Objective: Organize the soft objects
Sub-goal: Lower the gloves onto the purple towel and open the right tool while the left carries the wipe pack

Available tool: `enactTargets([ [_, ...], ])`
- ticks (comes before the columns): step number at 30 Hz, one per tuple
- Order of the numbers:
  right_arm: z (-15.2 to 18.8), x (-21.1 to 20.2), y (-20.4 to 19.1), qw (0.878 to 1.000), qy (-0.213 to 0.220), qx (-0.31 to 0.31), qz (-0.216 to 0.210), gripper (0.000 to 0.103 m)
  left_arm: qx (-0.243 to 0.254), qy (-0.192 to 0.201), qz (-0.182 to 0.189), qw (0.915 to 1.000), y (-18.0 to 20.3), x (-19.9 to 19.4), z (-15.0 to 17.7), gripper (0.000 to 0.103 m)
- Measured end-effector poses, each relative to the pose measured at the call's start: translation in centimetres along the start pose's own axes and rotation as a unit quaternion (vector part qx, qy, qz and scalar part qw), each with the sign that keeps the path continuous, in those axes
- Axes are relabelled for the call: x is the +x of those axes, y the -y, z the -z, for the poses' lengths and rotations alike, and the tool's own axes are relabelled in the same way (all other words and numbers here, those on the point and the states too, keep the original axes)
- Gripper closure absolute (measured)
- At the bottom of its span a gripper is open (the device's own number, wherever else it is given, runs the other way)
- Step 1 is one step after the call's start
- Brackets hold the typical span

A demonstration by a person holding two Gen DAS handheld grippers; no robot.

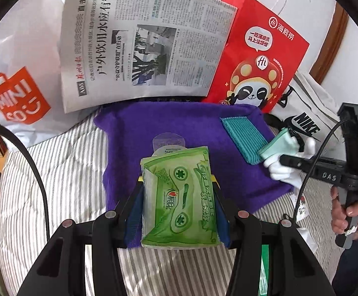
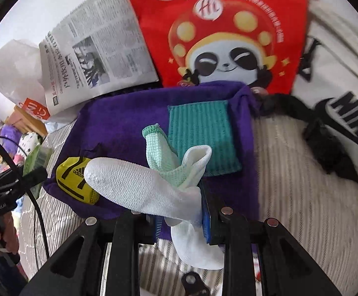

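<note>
Left wrist view: left gripper [image 1: 177, 192] clamps tissue pack [image 1: 179, 199]; right gripper [image 2: 179, 218] pinches sock [image 2: 139, 187] over purple cloth [image 2: 119, 120], apparently gathering.

The green wipes pack [image 1: 179, 197] hid the left gripper's fingertips and part of the purple cloth [image 1: 179, 123] beneath it. Beside that cloth, the Nike bag [image 2: 339, 103] was motion-blurred and cut off by the right wrist view's edge.
</note>
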State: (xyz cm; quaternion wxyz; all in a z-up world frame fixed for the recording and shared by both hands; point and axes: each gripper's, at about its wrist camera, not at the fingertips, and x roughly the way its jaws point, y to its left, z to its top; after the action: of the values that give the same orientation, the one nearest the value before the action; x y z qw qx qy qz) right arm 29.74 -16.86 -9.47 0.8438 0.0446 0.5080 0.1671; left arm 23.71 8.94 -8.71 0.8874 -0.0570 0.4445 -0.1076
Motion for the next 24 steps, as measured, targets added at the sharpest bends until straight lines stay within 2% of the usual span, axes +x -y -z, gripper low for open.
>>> enactTargets([
  [3,-0.6,1.6,-0.2,0.999,-0.018,-0.008,-0.027,0.077,0.001,-0.003,0.005,1.0,-0.1,1.0,-0.8,0.054],
  [8,-1.2,3.4,-0.3,0.999,-0.033,-0.032,-0.017,0.077,0.0,-0.009,0.007,0.9999,-0.5,2.4,-1.7,0.054],
  [15,-2.9,2.7,-1.3,0.997,-0.003,-0.063,-0.046,0.077,-0.006,-0.013,0.007,0.9999,-1.3,3.4,-1.9,0.054],
  [17,-2.9,2.8,-1.9,0.995,-0.007,-0.074,-0.061,0.076,-0.007,-0.014,0.007,0.9999,-1.4,3.5,-1.9,0.054],
  [20,-2.0,3.7,-2.3,0.994,-0.028,-0.092,-0.042,0.077,-0.006,-0.017,0.009,0.9998,-1.3,3.6,-1.8,0.054],
  [24,-0.7,4.6,-1.5,0.995,-0.049,-0.077,-0.039,0.076,-0.002,-0.018,0.008,0.9998,-1.0,3.5,-1.8,0.054],
])
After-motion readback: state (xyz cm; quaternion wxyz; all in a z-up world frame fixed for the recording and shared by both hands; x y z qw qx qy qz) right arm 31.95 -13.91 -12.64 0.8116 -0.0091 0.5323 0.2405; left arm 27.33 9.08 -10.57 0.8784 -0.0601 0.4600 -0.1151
